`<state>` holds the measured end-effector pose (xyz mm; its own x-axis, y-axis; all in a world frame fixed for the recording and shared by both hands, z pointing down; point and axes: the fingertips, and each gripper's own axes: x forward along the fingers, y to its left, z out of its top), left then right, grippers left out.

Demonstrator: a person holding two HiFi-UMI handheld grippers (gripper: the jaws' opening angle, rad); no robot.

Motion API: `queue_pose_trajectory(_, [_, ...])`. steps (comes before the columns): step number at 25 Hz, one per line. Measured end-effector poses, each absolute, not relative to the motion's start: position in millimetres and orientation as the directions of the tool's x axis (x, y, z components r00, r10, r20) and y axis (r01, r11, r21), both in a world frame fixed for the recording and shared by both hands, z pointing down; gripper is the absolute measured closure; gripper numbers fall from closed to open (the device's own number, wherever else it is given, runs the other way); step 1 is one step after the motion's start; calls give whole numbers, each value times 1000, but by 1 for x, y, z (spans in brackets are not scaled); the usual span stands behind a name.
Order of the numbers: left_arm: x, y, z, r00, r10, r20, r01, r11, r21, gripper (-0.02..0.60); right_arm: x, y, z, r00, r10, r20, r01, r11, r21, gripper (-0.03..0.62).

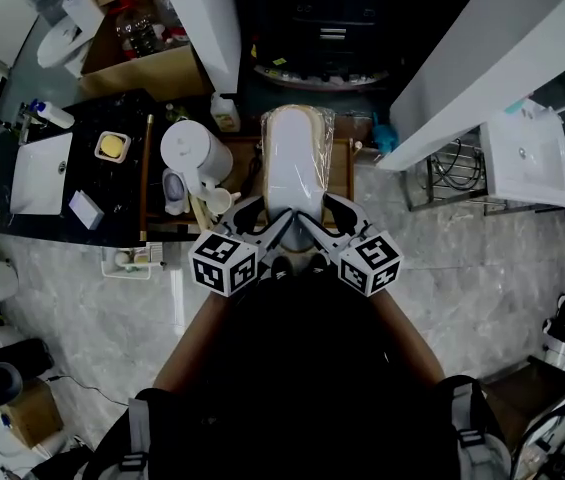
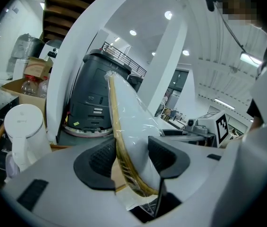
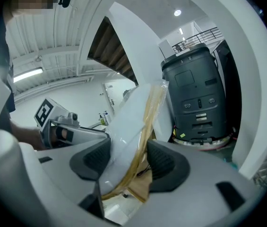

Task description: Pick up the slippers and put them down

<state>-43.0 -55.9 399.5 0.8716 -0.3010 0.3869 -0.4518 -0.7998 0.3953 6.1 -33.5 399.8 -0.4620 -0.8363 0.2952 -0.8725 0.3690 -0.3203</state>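
The slippers [image 1: 297, 158], 1 white pair wrapped in clear film, are held up in front of the person, toe end pointing away. The near end is clamped from 2 sides. The left gripper [image 1: 254, 211] is closed on the left edge and the right gripper [image 1: 340, 211] on the right edge. In each gripper view the dark pads [image 2: 100, 157] are seen pressed against the film, with the tan sole rim between them.

Room is tight ahead. A white kettle [image 1: 194, 148] stands just beside the slippers on the left, and wooden rails [image 1: 342, 173] flank them. A dark machine [image 2: 95, 96] is set beyond, between 2 white beams [image 1: 212, 18]. A black counter [image 1: 72, 183] bounds the left. Open marble floor [image 1: 462, 268] is seen to the right.
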Motion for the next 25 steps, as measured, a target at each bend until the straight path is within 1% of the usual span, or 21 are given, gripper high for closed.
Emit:
queue_pose_trajectory(4, [-48, -54, 400, 881, -282, 380, -431, -808, 401, 365, 1, -32, 400, -449, -841, 301, -879, 357, -315, 350])
queue_pose_trajectory(9, [-54, -53, 403, 890, -259, 376, -406, -826, 392, 383, -5, -29, 403, -428, -851, 304, -889, 334, -313, 350])
queue_pose_trajectory(19, [-69, -54, 406, 898, -251, 361, -400, -807, 434, 382, -19, -30, 403, -416, -857, 305, -894, 324, -308, 350])
queue_pose_trajectory(25, [-74, -52, 405, 900, -250, 357, -396, -811, 430, 382, -25, -28, 402, -414, -858, 303, -897, 327, -299, 350])
